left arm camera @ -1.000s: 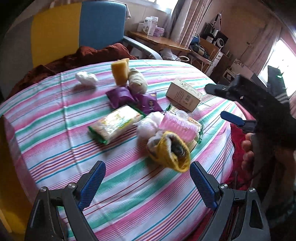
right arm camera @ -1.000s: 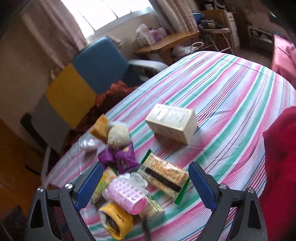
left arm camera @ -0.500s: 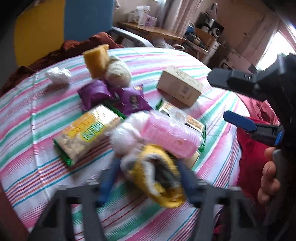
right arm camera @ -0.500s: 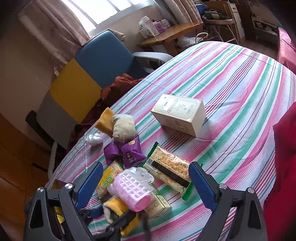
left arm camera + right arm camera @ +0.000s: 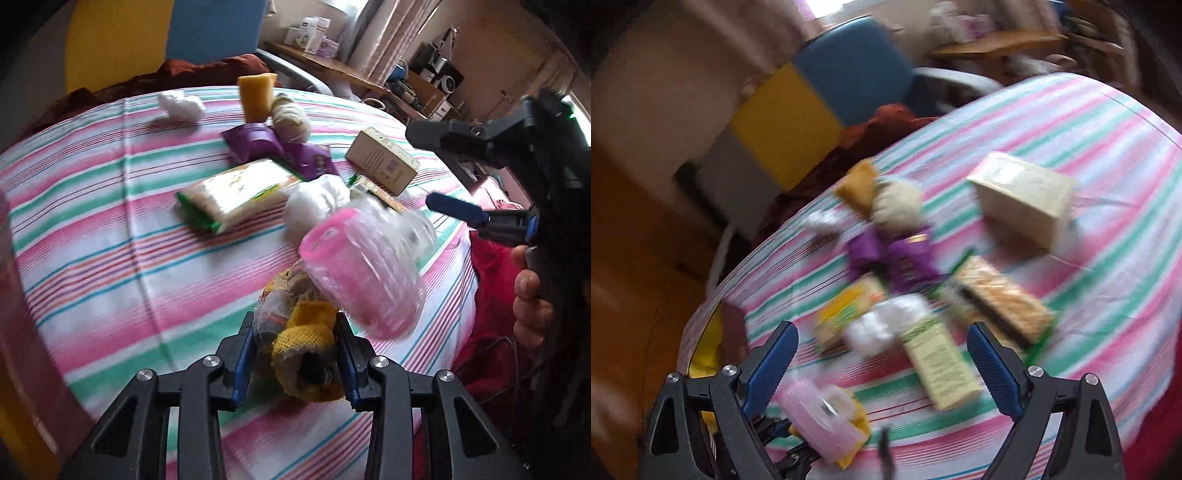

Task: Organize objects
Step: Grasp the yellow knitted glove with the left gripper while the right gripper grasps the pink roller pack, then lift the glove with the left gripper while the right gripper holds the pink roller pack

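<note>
A yellow knitted bundle in clear wrap sits between the closing jaws of the left gripper, pads pressing it, with a pink hair roller pack attached, above the striped tabletop. The right gripper hangs wide open, empty, over the snack packets.

Striped pink-green-white cloth covers the worktop — on it: cream box at 2 o'clock, green cracker pkt centre, purple pkts, yellow sponge at 12, white wad.
</note>
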